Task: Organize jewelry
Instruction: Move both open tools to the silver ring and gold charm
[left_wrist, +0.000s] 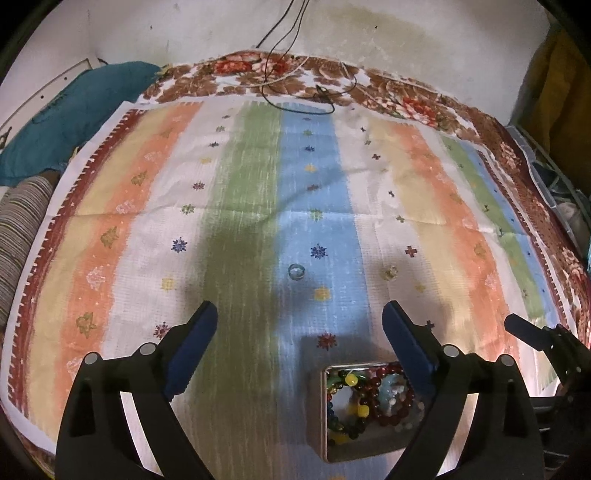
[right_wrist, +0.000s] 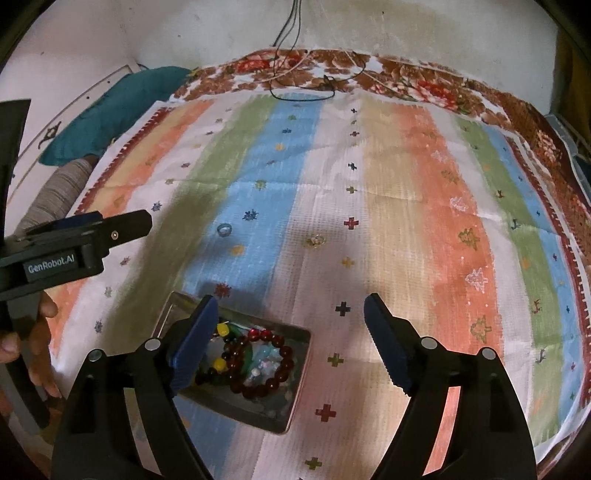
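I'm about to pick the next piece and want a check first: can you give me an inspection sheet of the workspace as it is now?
Surface: striped cloth spread over a floral blanket.
Job's things: metal tin holding bead bracelets, a dark red one on top; blue ring and a small pale ring lying loose on the cloth, apart from each other.
Clutter: nothing seen on the cloth besides these.
Grippers: left hand-held gripper open, empty; right hand-held gripper open, empty, above the tin.
Cables: thin black wires hanging from the wall onto the far edge.
Surroundings: teal cloth and a striped cushion at left; stained wall behind.
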